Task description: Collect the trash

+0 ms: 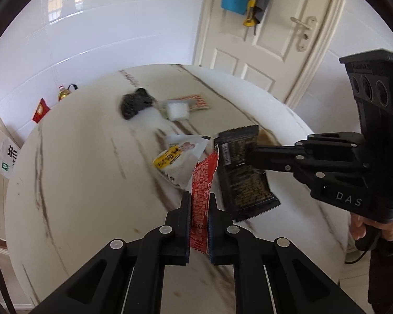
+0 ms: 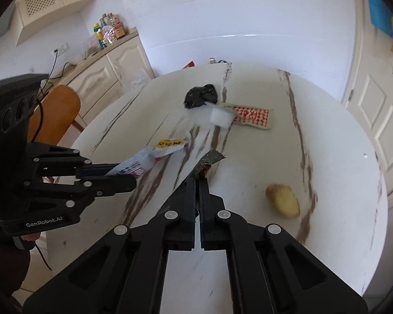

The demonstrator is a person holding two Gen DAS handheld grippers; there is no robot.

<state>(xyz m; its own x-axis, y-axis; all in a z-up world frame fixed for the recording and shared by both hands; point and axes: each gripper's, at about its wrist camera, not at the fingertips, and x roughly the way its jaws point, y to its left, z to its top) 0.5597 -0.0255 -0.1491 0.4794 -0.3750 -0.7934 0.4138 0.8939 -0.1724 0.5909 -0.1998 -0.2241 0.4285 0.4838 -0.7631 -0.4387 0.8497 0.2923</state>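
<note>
On the marbled table (image 1: 78,183) we observe loose trash. Left gripper (image 1: 199,204) fingers clamp the red wrapper (image 1: 203,180); right gripper (image 2: 197,180) fingers clamp the black wrapper (image 1: 238,172), both lifted.

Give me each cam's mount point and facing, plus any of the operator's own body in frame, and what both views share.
Left wrist: sits on the left gripper, looking forward and down along its fingers at the round table; jaws shut on a red wrapper. The right gripper, holding a black wrapper, and the person's hand show at right.
Right wrist: sits on the right gripper, facing down over the table; the left gripper shows at left, and a potato at right.
Shared: table, black bag, white cup, yellow-labelled packet.
</note>
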